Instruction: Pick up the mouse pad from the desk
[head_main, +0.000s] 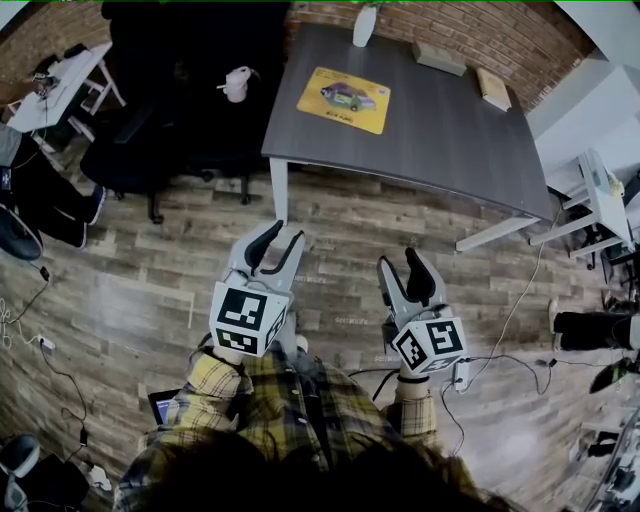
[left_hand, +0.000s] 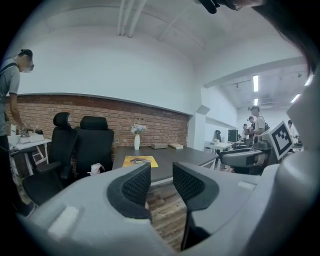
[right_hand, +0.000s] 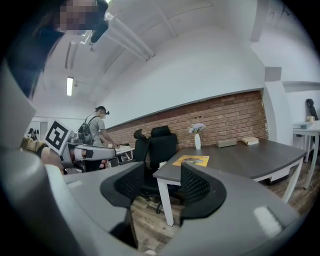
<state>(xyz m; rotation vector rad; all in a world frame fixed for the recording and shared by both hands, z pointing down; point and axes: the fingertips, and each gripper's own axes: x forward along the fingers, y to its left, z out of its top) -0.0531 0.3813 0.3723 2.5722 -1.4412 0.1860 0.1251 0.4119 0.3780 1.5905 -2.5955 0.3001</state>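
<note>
A yellow mouse pad (head_main: 344, 99) with a car picture lies flat on the dark grey desk (head_main: 440, 130), towards its left end. It also shows small and far off as the mouse pad (left_hand: 139, 161) and the mouse pad (right_hand: 191, 160) in the two gripper views. My left gripper (head_main: 275, 243) and right gripper (head_main: 400, 268) hover over the wooden floor, well short of the desk, pointing towards it. Both are open with nothing between their jaws.
On the desk stand a white vase (head_main: 364, 24), a grey box (head_main: 440, 58) and a book (head_main: 493, 88). Black office chairs (head_main: 150, 110) sit left of the desk, one bearing a small white object (head_main: 236, 84). White tables flank the room. People stand at both sides. Cables trail across the floor.
</note>
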